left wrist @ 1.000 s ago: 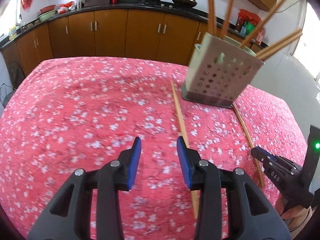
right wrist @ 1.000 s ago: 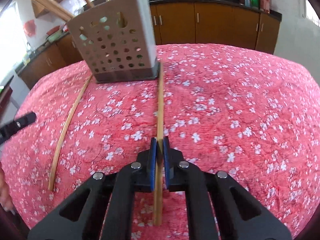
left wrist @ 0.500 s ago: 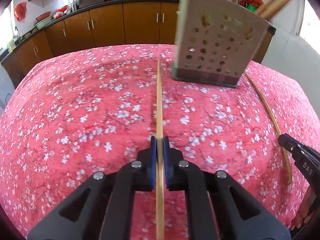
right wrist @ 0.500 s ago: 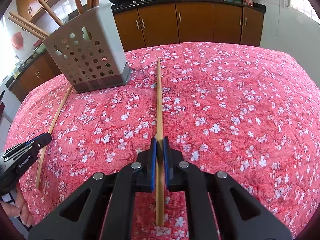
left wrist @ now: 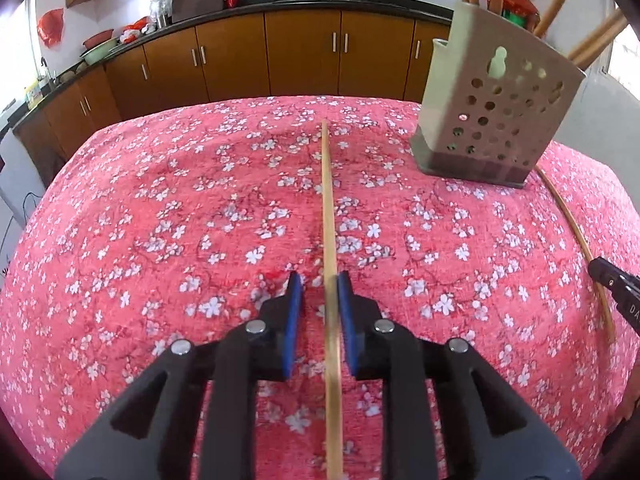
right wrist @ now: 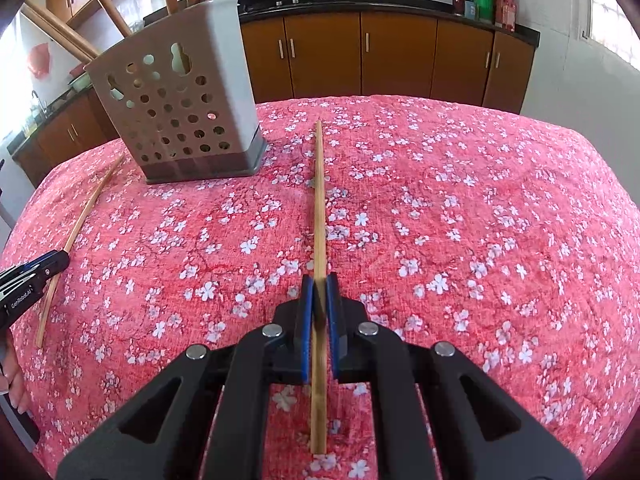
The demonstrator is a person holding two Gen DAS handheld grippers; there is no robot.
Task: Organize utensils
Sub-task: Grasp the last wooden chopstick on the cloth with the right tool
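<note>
Since half a second ago: left claw (left wrist: 319,282) slackened from a tight pinch to a part-open gap, left chopstick (left wrist: 329,216) now loose between the pads, close against the right-hand one. Right claw (right wrist: 319,282) unchanged, pads still closed on the right chopstick (right wrist: 319,200) near its back third.

Both sticks pointing away across the red floral tabletop (left wrist: 160,220). Perforated holder (left wrist: 492,120) standing upright beyond, between the two, with several chopsticks (right wrist: 108,4) leaning out of it.

Likely handling: very light, stiff, thin bamboo; smooth and prone to rolling or swivelling in a loose pinch. Best taken squarely across the shaft, at or just behind the middle, leaving the far tip free to drop into the holder's mouth. Left stick probably in need of a fresh squeeze before any lift.
</note>
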